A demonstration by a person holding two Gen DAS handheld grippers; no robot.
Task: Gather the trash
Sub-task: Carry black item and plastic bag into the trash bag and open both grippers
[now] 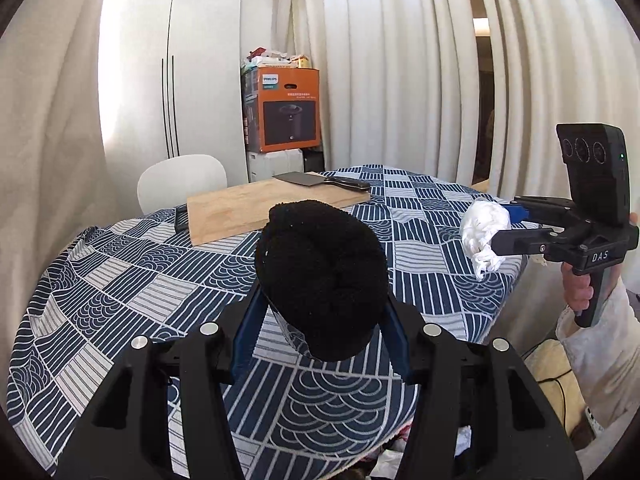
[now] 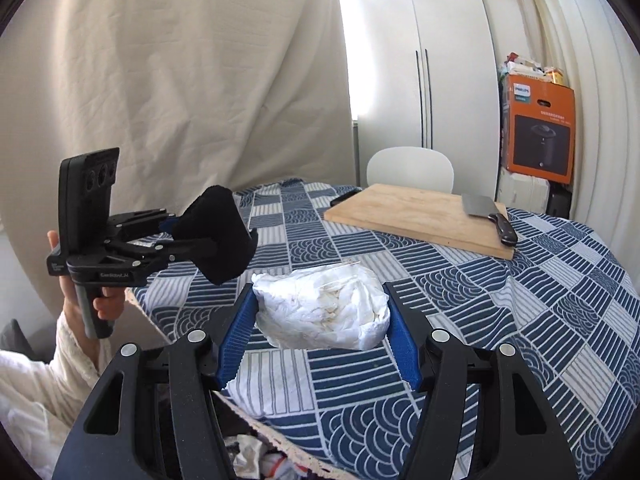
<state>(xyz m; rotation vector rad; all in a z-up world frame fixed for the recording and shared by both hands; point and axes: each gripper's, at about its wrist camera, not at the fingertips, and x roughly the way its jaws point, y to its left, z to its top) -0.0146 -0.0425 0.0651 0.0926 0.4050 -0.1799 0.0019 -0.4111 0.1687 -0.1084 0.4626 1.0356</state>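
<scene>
1. Clamping the white crumpled wad (image 2: 322,308) between its blue pads (image 2: 236,336), the right gripper (image 2: 320,320) is closed onto it from both sides and holds it in the air, above the near edge of the table (image 2: 520,320).
2. That wad looks like tissue or thin plastic: probably very light, soft and easily squashed, so a mid-body pinch such as this one should hold, though loose flaps could tear or slip free.
3. The left gripper (image 1: 324,316) is likewise closed, its jaws partly apart around a black fuzzy bundle (image 1: 320,280), also lifted off the table and hanging over its near part.
4. The bundle looks like knitted or terry cloth: soft, compressible, unlikely to slide on the ribbed pads; gripping its thick middle seems safest.
5. Just below the near table edge, a cardboard box rim (image 2: 256,428) shows with crumpled scraps (image 2: 252,460) inside, probably the place for trash.
6. Farther across the table lies a wooden cutting board (image 2: 416,216) with a cleaver (image 2: 486,216) resting on it, well apart from both held items.
7. Beyond the table's far edge stand a white chair (image 2: 410,168) and an orange carton (image 2: 538,132).
</scene>
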